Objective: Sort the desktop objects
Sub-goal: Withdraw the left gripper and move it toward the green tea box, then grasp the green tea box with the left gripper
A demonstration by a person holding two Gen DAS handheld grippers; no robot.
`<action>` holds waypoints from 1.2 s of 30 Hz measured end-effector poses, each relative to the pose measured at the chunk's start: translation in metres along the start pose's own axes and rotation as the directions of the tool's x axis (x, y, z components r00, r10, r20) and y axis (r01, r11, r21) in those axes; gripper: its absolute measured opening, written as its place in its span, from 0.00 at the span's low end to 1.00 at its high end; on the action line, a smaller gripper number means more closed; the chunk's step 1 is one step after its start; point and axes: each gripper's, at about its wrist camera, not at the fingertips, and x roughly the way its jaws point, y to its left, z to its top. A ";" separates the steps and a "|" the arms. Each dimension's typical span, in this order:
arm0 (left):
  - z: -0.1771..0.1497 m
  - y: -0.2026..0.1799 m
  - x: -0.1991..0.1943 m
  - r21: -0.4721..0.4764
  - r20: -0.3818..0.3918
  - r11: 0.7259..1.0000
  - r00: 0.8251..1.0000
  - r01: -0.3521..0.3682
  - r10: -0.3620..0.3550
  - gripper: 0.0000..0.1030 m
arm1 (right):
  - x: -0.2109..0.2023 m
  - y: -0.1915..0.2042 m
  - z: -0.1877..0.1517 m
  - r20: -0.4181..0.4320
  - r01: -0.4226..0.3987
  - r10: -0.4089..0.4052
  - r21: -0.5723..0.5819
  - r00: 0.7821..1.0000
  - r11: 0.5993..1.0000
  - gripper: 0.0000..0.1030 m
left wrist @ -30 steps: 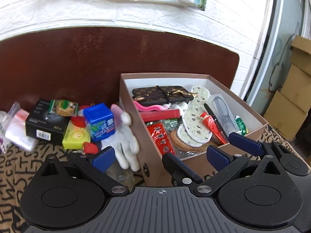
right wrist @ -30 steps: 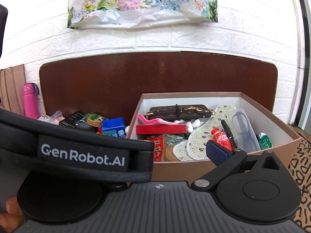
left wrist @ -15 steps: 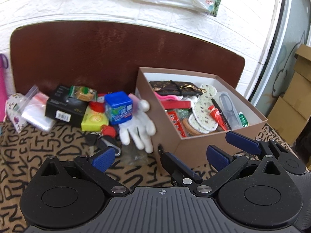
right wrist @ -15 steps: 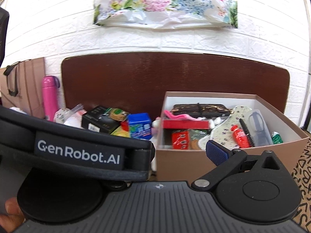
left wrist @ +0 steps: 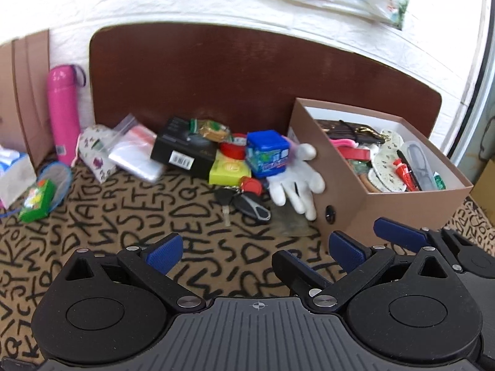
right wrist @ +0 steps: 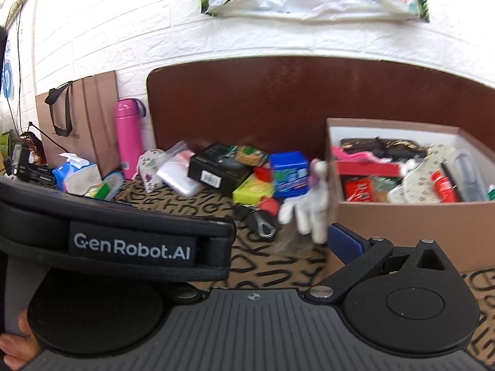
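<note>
A letter-printed cloth covers the surface [left wrist: 92, 216], which backs onto a dark brown board and a white brick wall. Taking the box [left wrist: 365, 216] as landmark: nearest the camera, short of the box and a little to its left, the left claw [left wrist: 250, 250] hangs above bare cloth with its blue pads spread wide and nothing between them. The right claw [left wrist: 399, 235] sits just in front of the box's near wall; in the left view its two pads look parted and empty, while in its own view the left claw's strap hides one finger.

Touching the box's left wall is a white glove [left wrist: 297, 185], fingers draped down onto the cloth, probably slumped there against the cardboard. Just left of the glove lie keys [left wrist: 244, 204]. Behind these, still left of the box, a blue cube [left wrist: 267, 153], a yellow-green pack [left wrist: 229, 170] and a black carton [left wrist: 185, 151] crowd together, with clear bags [left wrist: 133, 151] further left and a pink flask [left wrist: 63, 114] upright by the wall, well apart from the box.

The box already holds a wallet, a red tube and other small items, so sorting seems partly done; the loose heap is likely what remains, and the glove is the closest candidate.
</note>
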 end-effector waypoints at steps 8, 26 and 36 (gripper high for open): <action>-0.003 0.059 -0.019 -0.056 0.038 0.998 0.999 -0.031 0.033 1.00 | 0.015 0.033 0.001 0.027 -0.031 0.032 -0.043 0.999 0.999 1.00; -0.008 0.213 -0.029 -0.265 0.036 0.928 0.959 -0.262 0.281 1.00 | 0.082 0.127 0.014 -0.011 -0.293 0.296 -0.183 0.955 0.939 0.95; 0.005 0.268 0.002 -0.322 -0.008 0.909 0.961 -0.265 0.277 1.00 | 0.137 0.158 0.018 -0.096 -0.320 0.306 -0.215 0.947 0.923 0.81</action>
